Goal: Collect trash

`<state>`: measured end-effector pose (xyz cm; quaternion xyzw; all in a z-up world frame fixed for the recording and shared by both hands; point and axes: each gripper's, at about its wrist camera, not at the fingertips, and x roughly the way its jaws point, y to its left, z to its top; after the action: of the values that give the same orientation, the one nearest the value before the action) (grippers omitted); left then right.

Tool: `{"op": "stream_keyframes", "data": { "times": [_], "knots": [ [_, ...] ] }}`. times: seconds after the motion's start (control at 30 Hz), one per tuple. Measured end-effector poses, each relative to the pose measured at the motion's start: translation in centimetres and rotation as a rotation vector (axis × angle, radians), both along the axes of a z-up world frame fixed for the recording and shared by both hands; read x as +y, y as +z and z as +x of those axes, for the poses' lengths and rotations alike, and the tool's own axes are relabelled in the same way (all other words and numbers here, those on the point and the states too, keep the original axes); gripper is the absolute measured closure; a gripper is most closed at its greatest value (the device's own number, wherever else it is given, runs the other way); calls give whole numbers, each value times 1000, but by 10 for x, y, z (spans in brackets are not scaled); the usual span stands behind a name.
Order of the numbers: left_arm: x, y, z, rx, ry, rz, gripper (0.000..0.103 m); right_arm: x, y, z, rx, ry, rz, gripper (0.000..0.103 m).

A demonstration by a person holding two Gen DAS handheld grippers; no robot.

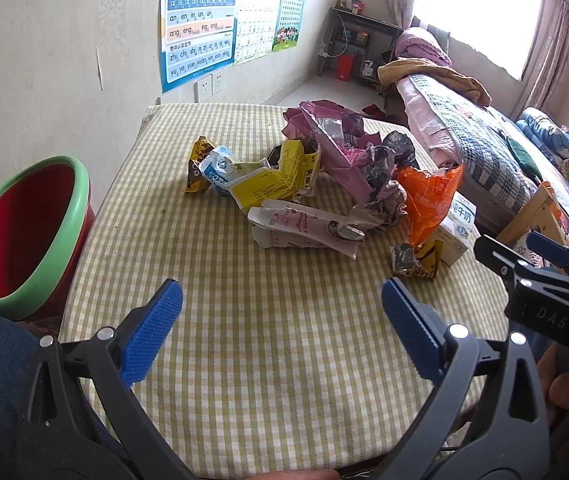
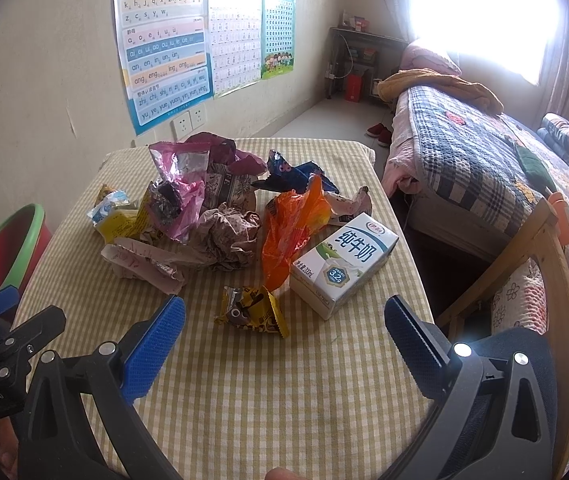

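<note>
Trash (image 2: pixel 220 216) looks light, crinkly; milk carton (image 2: pixel 344 264) stiffer, grip its sides; left gripper (image 1: pixel 282 312) and right gripper (image 2: pixel 284 320) gape apart, empty.

Bare yellow-checked tablecloth (image 2: pixel 284 392) lies open before the crumpled wrapper pile (image 2: pixel 204 224), with the white milk carton (image 2: pixel 344 268) blocking its right.
</note>
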<state>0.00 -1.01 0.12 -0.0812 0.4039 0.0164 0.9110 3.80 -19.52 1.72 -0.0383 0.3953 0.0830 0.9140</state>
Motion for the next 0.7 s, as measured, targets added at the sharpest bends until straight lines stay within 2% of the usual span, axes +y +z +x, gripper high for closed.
{"op": "stream_keyframes", "data": {
  "times": [0.13, 0.33, 0.7],
  "knots": [
    [2, 3, 5, 16, -7, -38, 5, -7, -2, 8, 39, -7, 25, 7],
    [12, 6, 24, 50, 22, -122, 6, -24, 2, 21, 48, -52, 51, 7],
    [9, -5, 66, 129, 41, -160, 6, -40, -5, 52, 100, -83, 62, 7]
  ]
}}
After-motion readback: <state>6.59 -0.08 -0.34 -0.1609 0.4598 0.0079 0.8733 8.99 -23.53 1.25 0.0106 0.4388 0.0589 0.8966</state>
